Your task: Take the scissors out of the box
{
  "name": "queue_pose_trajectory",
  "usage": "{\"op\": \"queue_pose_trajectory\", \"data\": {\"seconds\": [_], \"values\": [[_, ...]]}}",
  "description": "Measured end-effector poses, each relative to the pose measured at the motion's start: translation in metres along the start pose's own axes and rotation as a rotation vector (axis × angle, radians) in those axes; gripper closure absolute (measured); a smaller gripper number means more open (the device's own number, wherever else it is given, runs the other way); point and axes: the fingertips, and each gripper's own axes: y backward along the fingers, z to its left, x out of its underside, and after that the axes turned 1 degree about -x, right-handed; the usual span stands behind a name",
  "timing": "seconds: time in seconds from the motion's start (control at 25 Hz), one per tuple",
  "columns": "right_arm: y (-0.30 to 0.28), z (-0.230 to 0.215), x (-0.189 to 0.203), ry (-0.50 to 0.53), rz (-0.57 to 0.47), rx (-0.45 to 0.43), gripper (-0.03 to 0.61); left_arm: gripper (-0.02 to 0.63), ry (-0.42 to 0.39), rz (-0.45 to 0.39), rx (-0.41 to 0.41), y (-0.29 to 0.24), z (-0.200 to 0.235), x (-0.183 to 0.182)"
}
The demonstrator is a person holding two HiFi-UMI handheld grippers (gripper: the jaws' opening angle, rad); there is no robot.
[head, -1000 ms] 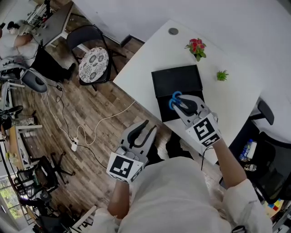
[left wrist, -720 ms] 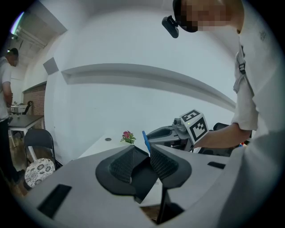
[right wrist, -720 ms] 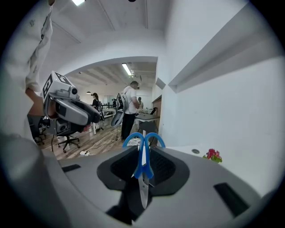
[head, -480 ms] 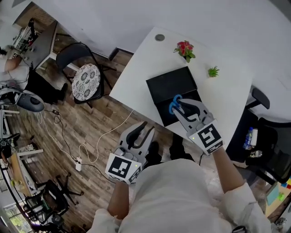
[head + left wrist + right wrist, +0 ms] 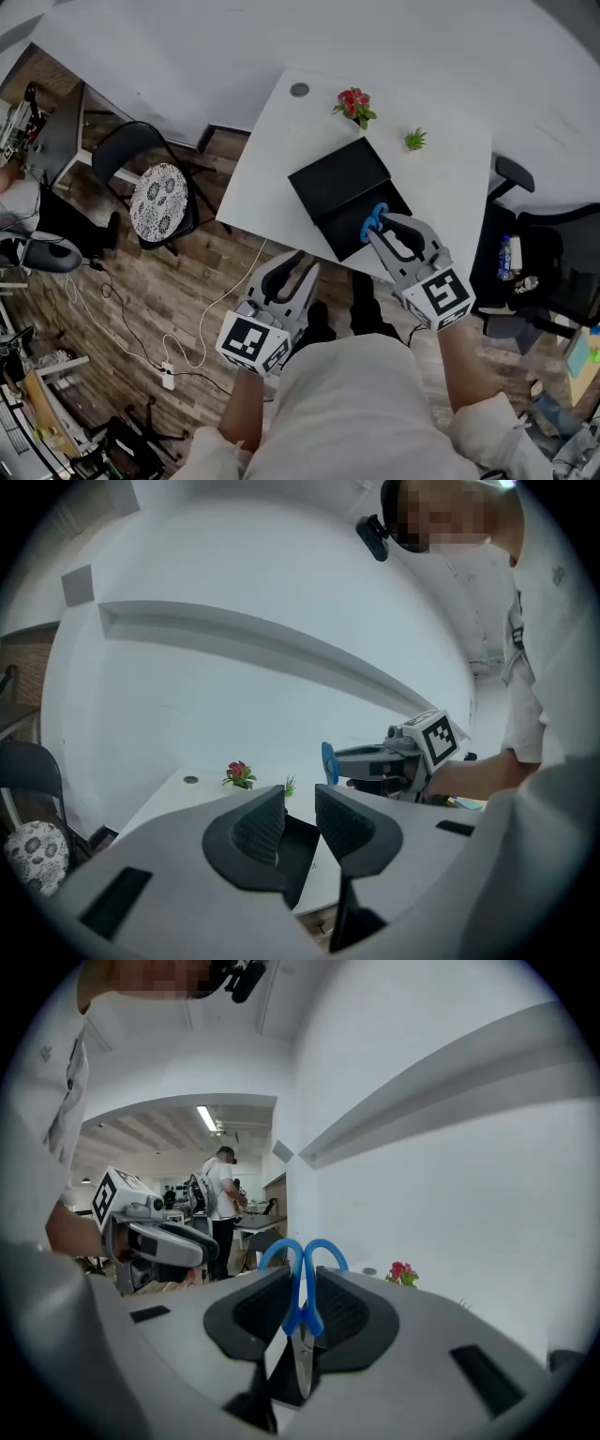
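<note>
Colour rundown: the scissors point(image 5: 302, 1314) have bright blue handle loops and silvery blades. The box point(image 5: 342, 187) is plain black on a white desk point(image 5: 267, 164). The right claw point(image 5: 392, 228) and left claw point(image 5: 300, 264) are grey with black ribbed pads and black-and-white square markers. The flowers point(image 5: 353, 101) are red over green leaves, and the plant point(image 5: 414, 140) is all green. The chair cushion point(image 5: 159, 195) is white with a dark floral print, the floor point(image 5: 169, 281) brown wood planks.

Person wearing loose white shirt point(image 5: 356, 403), sleeves point(image 5: 492, 427) ending above forearms, black camera point(image 5: 372, 536) at head; right gripper point(image 5: 394, 225) showing grey shell, black-and-white marker cube point(image 5: 442, 295).
</note>
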Motion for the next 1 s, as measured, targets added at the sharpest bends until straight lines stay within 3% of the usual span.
{"op": "queue_pose_trajectory", "data": {"seconds": [0.56, 1.0], "values": [[0.071, 0.036, -0.012, -0.146, -0.111, 0.247, 0.488, 0.528, -0.021, -0.002, 0.192, 0.012, -0.009, 0.006], [0.106, 0.079, -0.011, -0.192, -0.168, 0.332, 0.488, 0.555, -0.071, 0.002, 0.273, 0.035, -0.032, 0.010]]}}
